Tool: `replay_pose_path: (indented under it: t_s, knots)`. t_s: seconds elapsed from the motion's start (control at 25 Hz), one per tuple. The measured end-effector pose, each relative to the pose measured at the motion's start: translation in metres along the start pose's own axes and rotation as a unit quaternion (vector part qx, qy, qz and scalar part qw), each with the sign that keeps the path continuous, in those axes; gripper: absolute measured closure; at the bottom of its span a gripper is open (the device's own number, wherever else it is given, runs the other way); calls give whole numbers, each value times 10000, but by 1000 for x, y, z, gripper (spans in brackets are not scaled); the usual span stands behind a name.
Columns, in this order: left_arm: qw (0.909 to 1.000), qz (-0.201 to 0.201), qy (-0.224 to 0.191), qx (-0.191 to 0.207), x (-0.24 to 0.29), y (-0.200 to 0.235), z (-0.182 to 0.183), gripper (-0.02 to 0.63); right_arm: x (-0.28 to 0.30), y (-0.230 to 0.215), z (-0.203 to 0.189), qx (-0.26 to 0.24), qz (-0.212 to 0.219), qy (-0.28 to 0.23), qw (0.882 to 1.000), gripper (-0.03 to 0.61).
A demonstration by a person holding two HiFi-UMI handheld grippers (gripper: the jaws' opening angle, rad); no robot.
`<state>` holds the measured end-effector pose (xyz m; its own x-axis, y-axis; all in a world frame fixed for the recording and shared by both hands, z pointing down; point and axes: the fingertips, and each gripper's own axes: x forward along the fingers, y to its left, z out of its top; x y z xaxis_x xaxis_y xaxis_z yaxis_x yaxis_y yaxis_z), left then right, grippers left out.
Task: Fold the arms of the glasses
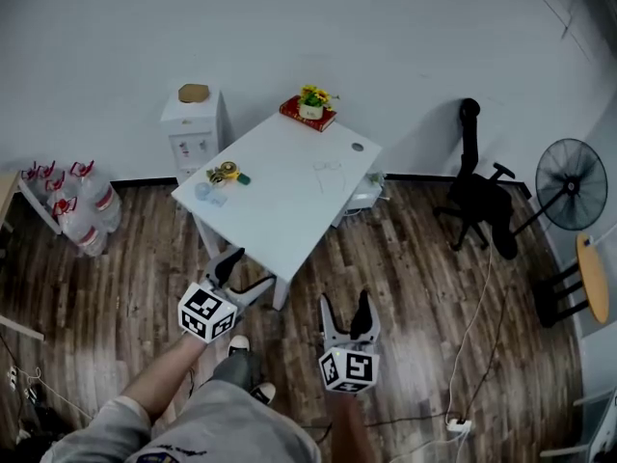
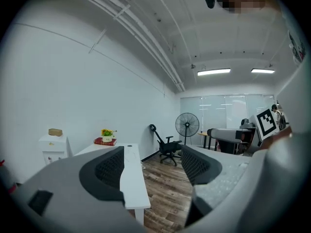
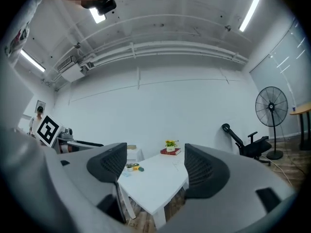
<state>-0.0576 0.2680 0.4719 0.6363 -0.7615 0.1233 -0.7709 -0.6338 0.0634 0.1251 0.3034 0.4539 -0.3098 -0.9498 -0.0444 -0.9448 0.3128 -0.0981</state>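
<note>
Head view first: the white table (image 1: 265, 215) stands cornerwise on a wood floor (image 1: 405, 287). The glasses (image 1: 328, 174) lie on the far right part of the tabletop, thin and pale, too small to tell how the arms sit. A red book (image 1: 308, 116) with a little flower pot (image 1: 312, 101) on it sits at the far corner, and a yellow tape roll (image 1: 228, 173) is by the left edge. The left gripper (image 1: 241, 273) hangs just off the table's near corner, while the right gripper (image 1: 345, 309) is over the floor beside it. Both are well apart from the glasses. An office chair (image 1: 477, 205) and a fan (image 1: 571, 172) are off to the right, and some water bottles (image 1: 77, 201) are on the left.

Left gripper view: the black pads (image 2: 109, 171) are spread wide with nothing in the gap, just the table edge and floor beyond. The chair and fan show further back.

Right gripper view: same deal, with its pads (image 3: 199, 171) wide apart and holding nothing. The whole table sits framed between them at a distance, with the book, flower pot and tape roll on it. The glasses are only a faint outline on the tabletop on the right-hand side.
</note>
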Motion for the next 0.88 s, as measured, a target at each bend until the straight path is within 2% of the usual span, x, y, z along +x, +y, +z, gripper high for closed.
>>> replay_pose_path:
  t_s: [0.24,0.48,0.72,0.88]
  knots:
    - [9998,61,-26,-175,4,20,-6,265,17,7,-13,49,46,119,9999,225]
    - [9998,-5,-52,-181,35,52,-8,265,51,1,-14,-16,23,61,10000,241]
    - [9995,-142,-199,-212,93,99,2,265,121,-15,-19,-37,14,146,9999,249]
    - [9993,-222,-141,-266,145,152,4,265,195,-26,-24,-40,15,184,9998,255]
